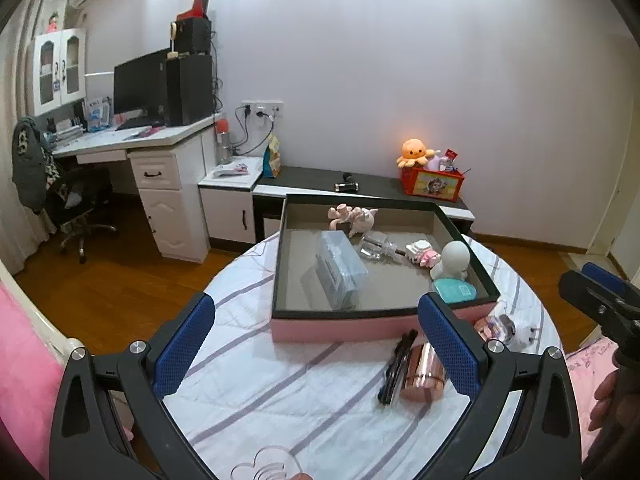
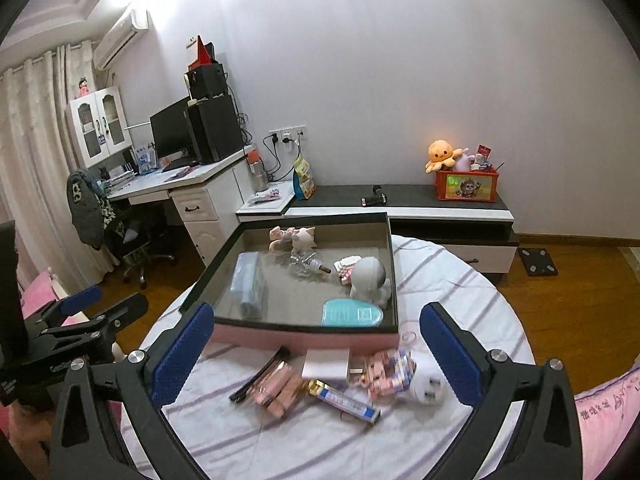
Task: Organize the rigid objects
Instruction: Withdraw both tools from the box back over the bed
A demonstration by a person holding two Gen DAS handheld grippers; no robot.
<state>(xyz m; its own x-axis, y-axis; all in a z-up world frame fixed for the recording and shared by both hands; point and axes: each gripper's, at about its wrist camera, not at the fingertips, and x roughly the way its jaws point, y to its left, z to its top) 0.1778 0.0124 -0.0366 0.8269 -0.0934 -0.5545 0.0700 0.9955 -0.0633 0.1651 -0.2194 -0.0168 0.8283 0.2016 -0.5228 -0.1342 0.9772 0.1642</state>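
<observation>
A pink box with a black rim (image 1: 340,326) (image 2: 304,338) sits on a round table with a striped cloth. Inside lie a clear plastic case (image 1: 340,268) (image 2: 250,284), a white figurine (image 1: 454,260) (image 2: 370,280), a teal pouch (image 1: 456,290) (image 2: 352,314), a glass bottle (image 2: 308,264) and a pink cat toy (image 2: 296,238). In front of the box lie a rose-gold case (image 1: 422,372) (image 2: 276,390), a white card box (image 2: 326,364), a blue-labelled tube (image 2: 346,400) and a pink block toy (image 2: 390,372). My left gripper (image 1: 316,344) and right gripper (image 2: 316,348) are open and empty above the table.
A white desk with a monitor (image 1: 140,84) and an office chair (image 1: 76,208) stand at left. A low cabinet (image 2: 400,200) with a red toy bin (image 2: 466,186) runs along the back wall. A pink bed edge (image 1: 24,360) is at left. Wooden floor surrounds the table.
</observation>
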